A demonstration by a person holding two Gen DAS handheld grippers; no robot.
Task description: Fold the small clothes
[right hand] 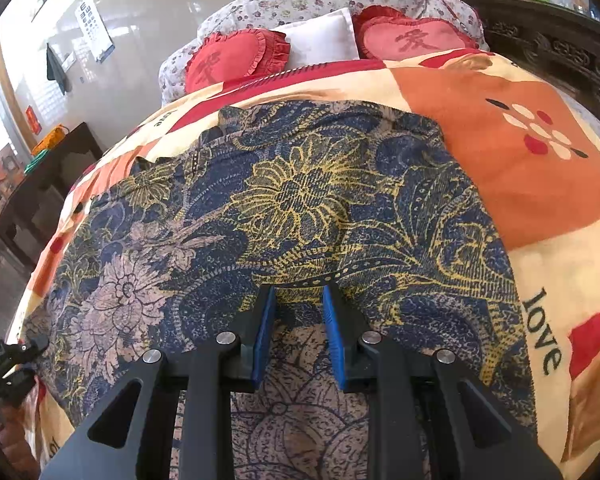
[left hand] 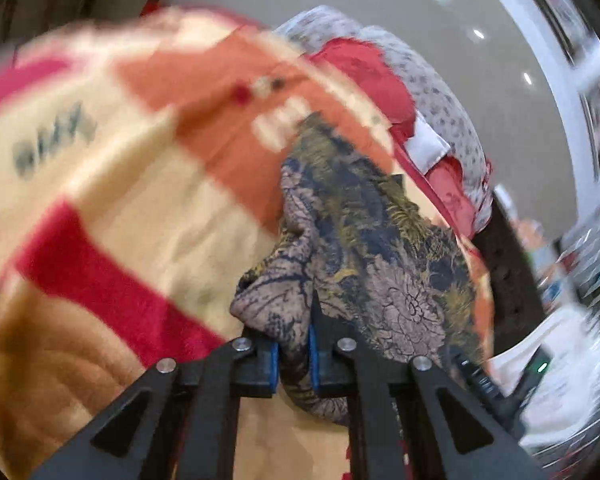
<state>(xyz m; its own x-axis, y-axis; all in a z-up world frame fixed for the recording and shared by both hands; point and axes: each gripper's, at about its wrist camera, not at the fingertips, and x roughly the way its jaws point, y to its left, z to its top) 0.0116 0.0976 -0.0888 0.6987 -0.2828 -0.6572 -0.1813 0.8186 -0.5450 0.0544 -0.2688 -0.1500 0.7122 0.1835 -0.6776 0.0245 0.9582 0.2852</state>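
Blue-padded, the left gripper (left hand: 293, 354) points steeply down, clamped on a bunched fold of the one floral garment (right hand: 300, 208). The right gripper (right hand: 299, 320), angled down likewise, grips that garment's near hem. Only the right wrist view shows the garment spread flat on the patchwork blanket (right hand: 500, 168); beyond lie two red heart cushions (right hand: 236, 58) flanking one white pillow (right hand: 320, 38)

A bed with a patchwork blanket (right hand: 500, 168) carries the floral garment (right hand: 300, 200) and heart pillows (right hand: 236, 60).
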